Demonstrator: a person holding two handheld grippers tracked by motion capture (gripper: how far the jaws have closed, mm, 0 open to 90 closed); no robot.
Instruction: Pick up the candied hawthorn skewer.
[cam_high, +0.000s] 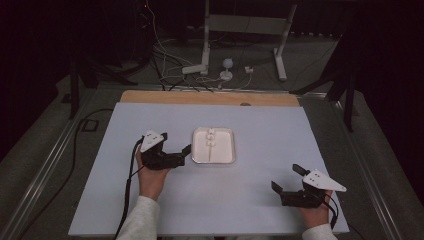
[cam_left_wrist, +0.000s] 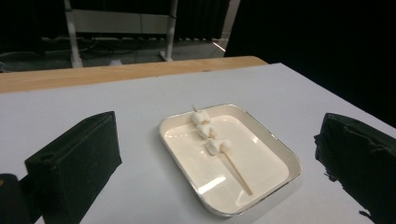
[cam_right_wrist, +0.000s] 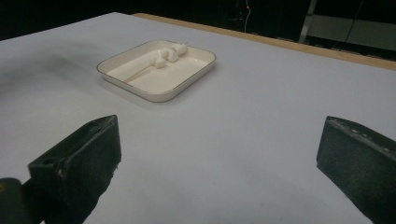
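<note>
Marshmallow skewer (cam_left_wrist: 216, 142) lying in white tray (cam_high: 229, 157) mid-counter (cam_high: 270, 130), left gripper (cam_high: 176, 148) spread wide just beside tray, right gripper (cam_high: 287, 177) spread wide, empty, well apart.

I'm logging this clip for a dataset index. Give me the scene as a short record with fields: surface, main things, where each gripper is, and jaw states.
surface: pale sheet over a wooden table
dish: white rectangular tray, near the sheet's middle
contents: wooden skewer lying in the tray, three marshmallows threaded at its far end
left gripper: beside the tray's left edge, jaws open, holding nothing
right gripper: near the sheet's front right, away from the tray, jaws open, holding nothing
</note>
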